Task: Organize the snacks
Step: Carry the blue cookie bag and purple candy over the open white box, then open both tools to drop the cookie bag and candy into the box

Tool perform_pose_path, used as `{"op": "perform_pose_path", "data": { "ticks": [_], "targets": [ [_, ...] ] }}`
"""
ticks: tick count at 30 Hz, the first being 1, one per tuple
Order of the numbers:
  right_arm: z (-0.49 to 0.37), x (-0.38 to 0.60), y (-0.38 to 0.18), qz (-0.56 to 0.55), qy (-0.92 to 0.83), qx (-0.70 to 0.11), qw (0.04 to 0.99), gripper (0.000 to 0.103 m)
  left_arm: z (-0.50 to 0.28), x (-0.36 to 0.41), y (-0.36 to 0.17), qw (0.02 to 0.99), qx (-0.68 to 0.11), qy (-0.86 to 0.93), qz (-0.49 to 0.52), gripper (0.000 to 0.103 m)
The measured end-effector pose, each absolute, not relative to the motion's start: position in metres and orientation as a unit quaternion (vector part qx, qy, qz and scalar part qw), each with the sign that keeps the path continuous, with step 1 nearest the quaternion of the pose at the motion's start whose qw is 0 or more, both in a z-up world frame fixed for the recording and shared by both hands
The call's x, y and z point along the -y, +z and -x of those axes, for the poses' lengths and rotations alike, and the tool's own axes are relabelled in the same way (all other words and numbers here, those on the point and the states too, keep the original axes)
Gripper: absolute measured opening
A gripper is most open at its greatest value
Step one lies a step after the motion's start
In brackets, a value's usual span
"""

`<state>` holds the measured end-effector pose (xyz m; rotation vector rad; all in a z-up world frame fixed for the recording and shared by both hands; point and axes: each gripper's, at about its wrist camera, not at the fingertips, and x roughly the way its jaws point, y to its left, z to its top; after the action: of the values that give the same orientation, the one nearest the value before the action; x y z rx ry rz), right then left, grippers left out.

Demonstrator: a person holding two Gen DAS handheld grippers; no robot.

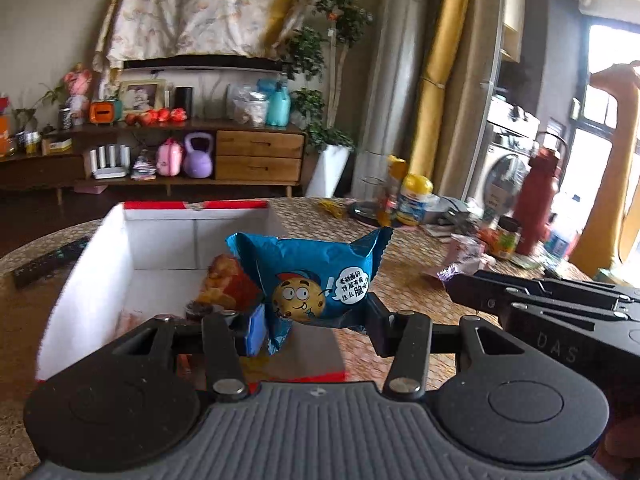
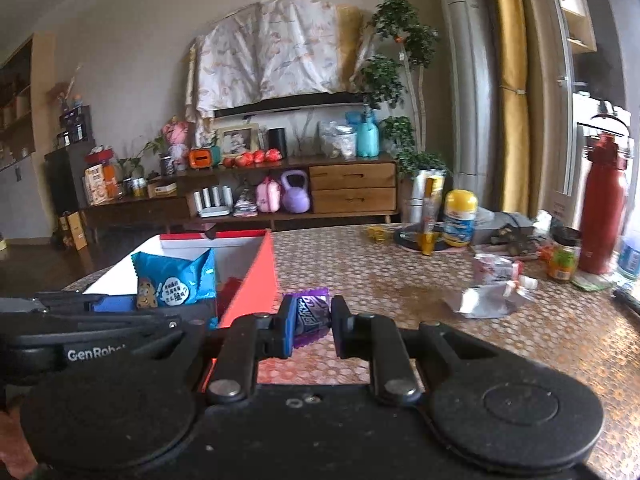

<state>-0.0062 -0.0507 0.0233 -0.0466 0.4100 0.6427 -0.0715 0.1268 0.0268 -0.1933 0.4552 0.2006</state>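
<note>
Left wrist view puts the left hand-held gripper (image 1: 316, 320) at lower centre, its jaws clamped on a blue snack packet (image 1: 316, 276), a puffy, crinkled foil pillow with serrated end seals and a cartoon cookie face. The packet hangs at the near right corner of the open box (image 1: 80, 268), a red cardboard carton with plain white inner walls. An orange-red snack bag (image 1: 228, 284) already lies inside, along with some smaller items too blurred to name, so I judge the sorting partly done and this packet about to go in. At right edge the right hand-held gripper (image 1: 460, 280) shows side-on with a purple scrap at its tip.

Right wrist view centres the right hand-held gripper (image 2: 312, 326), closed narrowly on a purple snack wrapper (image 2: 310, 312), thin, glossy and zigzag-edged, held above the surface (image 2: 400, 280) just right of the box's red outer wall. That surface wears a honeycomb-patterned cover. At mid right, silver foil pouches (image 2: 488, 296) lie loose and crumpled, well apart from the box; these look like what is left to gather.
</note>
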Motion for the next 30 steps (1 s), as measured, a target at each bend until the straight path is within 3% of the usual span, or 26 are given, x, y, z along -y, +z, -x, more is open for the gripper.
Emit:
{"op": "perform_pose_path", "data": {
  "ticks": [17,30],
  "targets": [
    [-0.002,-0.052,0.022,0.069,0.406,-0.217,0.885,0.017,0.042,-0.236,0.025,0.946,-0.241,0.186,0.112,0.049],
    [-0.014,-0.087,-0.001,0.086,0.413,-0.272,0.865,0.017,-0.009,-0.273,0.002,0.912,-0.343,0.187,0.124,0.049]
  ]
}}
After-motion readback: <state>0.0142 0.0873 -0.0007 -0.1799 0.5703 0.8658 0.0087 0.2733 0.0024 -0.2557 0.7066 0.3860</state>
